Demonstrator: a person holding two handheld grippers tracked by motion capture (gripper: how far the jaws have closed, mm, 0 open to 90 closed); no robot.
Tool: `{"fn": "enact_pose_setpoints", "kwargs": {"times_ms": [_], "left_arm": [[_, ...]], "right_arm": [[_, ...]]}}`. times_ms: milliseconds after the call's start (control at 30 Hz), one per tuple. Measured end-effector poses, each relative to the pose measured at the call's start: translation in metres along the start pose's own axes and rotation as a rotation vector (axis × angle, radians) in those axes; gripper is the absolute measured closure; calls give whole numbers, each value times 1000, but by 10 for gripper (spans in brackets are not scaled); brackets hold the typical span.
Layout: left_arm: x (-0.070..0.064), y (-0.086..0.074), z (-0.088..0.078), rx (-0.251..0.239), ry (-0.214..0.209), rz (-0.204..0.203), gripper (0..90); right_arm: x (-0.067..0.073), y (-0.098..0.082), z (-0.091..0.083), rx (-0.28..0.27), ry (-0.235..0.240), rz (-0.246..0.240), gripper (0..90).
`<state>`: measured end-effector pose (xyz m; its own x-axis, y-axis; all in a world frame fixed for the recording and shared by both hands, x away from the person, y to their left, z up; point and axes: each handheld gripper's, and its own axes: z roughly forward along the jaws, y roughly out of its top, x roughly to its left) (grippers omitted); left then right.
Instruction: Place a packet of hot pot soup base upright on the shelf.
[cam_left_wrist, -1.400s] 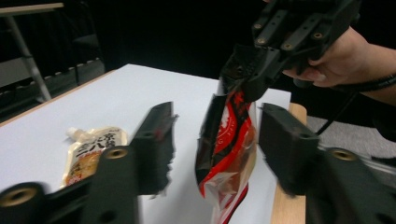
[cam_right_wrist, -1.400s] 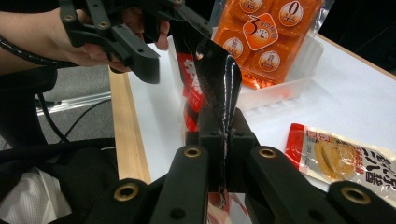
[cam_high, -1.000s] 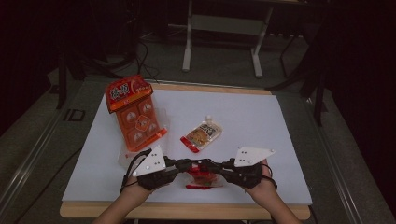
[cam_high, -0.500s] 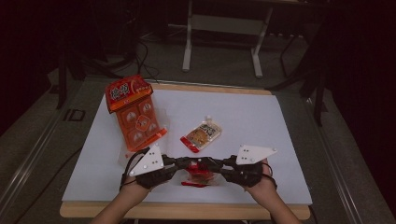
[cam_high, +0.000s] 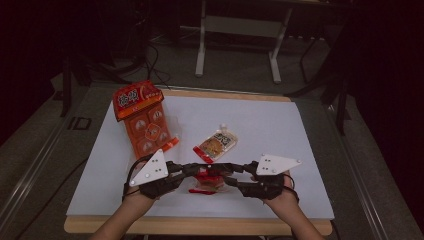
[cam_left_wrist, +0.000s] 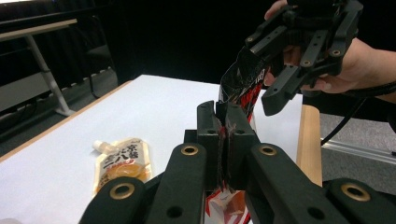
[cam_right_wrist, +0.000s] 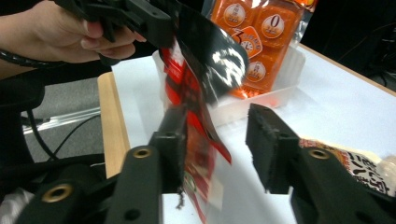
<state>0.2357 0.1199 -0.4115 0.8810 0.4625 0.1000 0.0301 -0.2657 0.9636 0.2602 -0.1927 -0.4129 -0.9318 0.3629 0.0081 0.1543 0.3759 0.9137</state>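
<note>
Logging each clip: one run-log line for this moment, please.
left claw: shut on red packet | right claw: jaws just opening, packet between them, open | spout pouch: flat on table

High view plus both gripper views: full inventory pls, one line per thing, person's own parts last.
red and black packet: 1, red with a glossy black upper part, between the two grippers near the table's front edge
spouted pouch: 1, white and orange with a white cap, lying flat mid-table
orange multipack: 1, orange with round labels, at the left back of the table, leaning in a clear tray
clear tray: 1, see-through, under the orange multipack
table: 1, white top with wooden edge
left gripper: 1, black, shut on the red and black packet
right gripper: 1, black, jaws have just been opening, packet between them against one jaw
hands: 2, one behind each gripper
</note>
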Motion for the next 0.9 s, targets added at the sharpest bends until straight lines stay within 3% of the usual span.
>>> {"fn": "enact_pose_setpoints", "kwargs": {"times_ms": [167, 300, 333, 367, 400, 567, 733, 900], "left_arm": [[6, 4, -11, -12, 15, 3, 879], [12, 6, -21, -19, 40, 1, 879], [13, 7, -24, -18, 51, 10, 879], [14, 8, -28, -21, 66, 13, 879], [16, 8, -30, -24, 63, 18, 878], [32, 7, -47, -33, 106, 35, 877], [45, 2, -60, -27, 154, 42, 876], [54, -6, -70, -12, 201, 47, 876]], "right_arm": [[-3, -2, -4, -33, -16, 22, 369], [-4, -2, -6, -55, -15, 45, 283], [-7, -3, -7, -65, -25, 66, 207], [-7, -3, -7, -65, -25, 66, 207], [-8, -4, -8, -75, -37, 74, 127], [-12, -7, -12, -97, -85, 63, 107], [-14, -8, -15, -107, -64, 64, 107], [-17, -9, -17, -103, -77, 49, 131]]}}
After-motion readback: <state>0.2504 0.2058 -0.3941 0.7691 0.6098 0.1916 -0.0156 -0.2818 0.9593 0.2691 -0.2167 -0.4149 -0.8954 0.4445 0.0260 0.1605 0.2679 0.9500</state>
